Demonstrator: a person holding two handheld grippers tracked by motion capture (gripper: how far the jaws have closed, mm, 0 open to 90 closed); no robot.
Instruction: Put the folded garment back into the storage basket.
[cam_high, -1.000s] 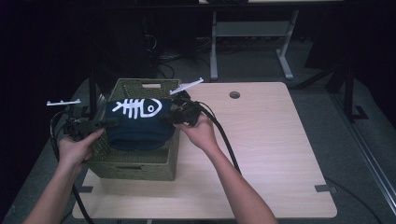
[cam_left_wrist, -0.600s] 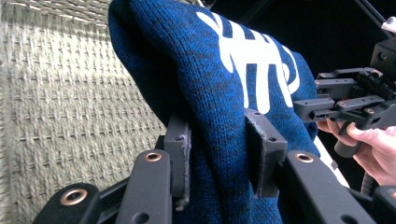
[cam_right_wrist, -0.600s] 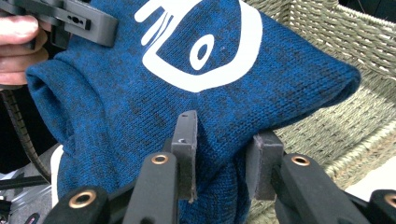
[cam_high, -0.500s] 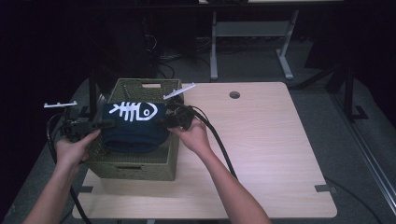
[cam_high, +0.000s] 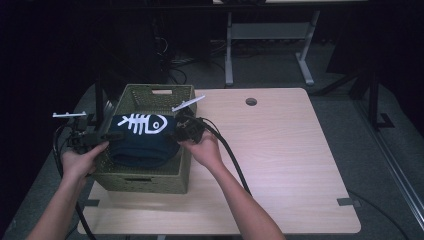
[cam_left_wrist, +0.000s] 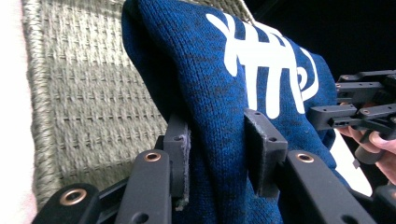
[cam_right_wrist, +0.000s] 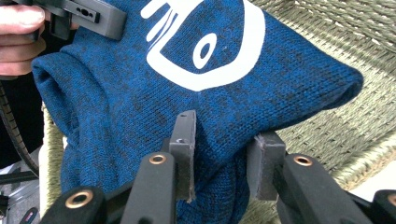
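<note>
- High view: a folded blue knitted sweater (cam_high: 142, 140) with a white fish-bone print was held over the woven basket (cam_high: 145, 177) at the table's (cam_high: 290, 165) left, the left gripper (cam_high: 102, 136) at one end and the right gripper (cam_high: 176, 131) at the other.
- Left gripper view: the jaws were seen clamped on a thick fold of the sweater (cam_left_wrist: 219, 116), the basket's weave (cam_left_wrist: 84, 107) lying behind it.
- Right gripper view: the jaws were closed on the opposite fold of the sweater (cam_right_wrist: 154, 107), which sagged beside the basket wall (cam_right_wrist: 336, 135).
- Handling was judged soft, light and limp, not fragile; doubled edges were best pinched at both ends so that the folds would not be lost.
</note>
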